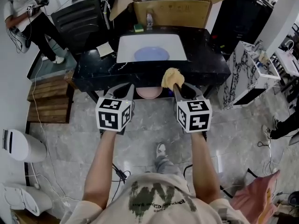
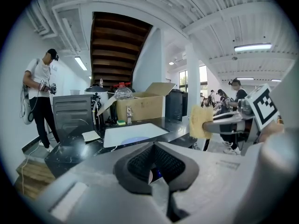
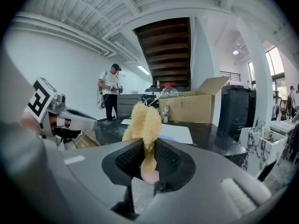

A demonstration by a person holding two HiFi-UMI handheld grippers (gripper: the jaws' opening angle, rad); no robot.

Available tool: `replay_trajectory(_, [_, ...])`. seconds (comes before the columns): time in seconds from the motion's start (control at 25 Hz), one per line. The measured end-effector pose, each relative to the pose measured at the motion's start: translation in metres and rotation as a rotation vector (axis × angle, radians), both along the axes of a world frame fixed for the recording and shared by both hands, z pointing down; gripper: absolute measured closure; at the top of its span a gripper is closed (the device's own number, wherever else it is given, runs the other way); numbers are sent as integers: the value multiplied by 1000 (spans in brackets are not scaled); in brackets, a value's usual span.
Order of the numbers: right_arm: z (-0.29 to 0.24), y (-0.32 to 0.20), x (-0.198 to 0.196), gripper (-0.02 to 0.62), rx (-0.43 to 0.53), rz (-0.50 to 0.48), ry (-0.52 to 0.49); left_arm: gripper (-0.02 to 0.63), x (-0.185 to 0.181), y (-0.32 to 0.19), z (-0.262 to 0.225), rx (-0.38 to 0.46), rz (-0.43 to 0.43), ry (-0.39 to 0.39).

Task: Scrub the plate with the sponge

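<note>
Black marble counter (image 1: 205, 69) is standing ahead of us with a white sink basin (image 1: 126, 45) set into it, and the blue plate (image 1: 152, 54) is lying flat in that basin, touched by nothing. We are holding both grippers short of the counter's near edge, well apart from the plate.

The right gripper (image 1: 177, 85) is pinching the yellow sponge (image 1: 171, 77) between its jaws. Only the sponge's lower part is sitting in the grip, and most of it is bulging out beyond the fingertips. The left gripper (image 1: 129, 88) is showing its jaws drawn together with nothing between them.

We are seeing a few risks from here, all judgements:
- **Sponge slipping:** it is soft and narrowly held, so hard pressing may fold it over or drag it out of the jaws.
- **Plate moving:** it is loose on a smooth basin floor, so scrubbing may slide or spin it unless the left gripper steadies its rim.
- **Hard contact:** if the sponge collapses, the right jaws could scrape the plate or knock the basin wall.
</note>
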State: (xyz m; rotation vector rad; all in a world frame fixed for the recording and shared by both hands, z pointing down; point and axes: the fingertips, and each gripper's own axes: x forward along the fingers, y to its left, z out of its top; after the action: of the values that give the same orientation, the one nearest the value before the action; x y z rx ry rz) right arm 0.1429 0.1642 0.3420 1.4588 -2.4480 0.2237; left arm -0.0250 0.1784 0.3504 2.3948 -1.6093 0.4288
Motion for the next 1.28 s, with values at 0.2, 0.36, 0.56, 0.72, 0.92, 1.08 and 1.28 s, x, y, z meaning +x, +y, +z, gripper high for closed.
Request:
replay_trajectory(0.2, [5,-47,3,531,-15,-18,-5,603,5,-45,2,-9,-14,-10])
replay_trajectory(0.36, [7,-83,3,532,-27,-37,-9,603,6,-78,-1,-10,-27,-27])
replay_trajectory(0.56, [10,-118,-1,532,-44,-66,-12,603,3,-108,-1,-27,-52,-34])
replay_trajectory(0.72, [14,-138,-4,531,-50,-89,-10,603,1,-126,1,-33,-72,-40])
replay_trajectory(0.92, [17,-164,-6,532,-62,-114,-9,603,1,-150,3,-40,-91,-40])
replay_trajectory(1.08, [22,-182,-7,532,-73,-134,2,603,-2,-167,7,-51,-114,-38])
replay_trajectory(1.28, [27,-201,-6,532,-86,-163,9,603,-3,-182,10,-56,-150,-29])
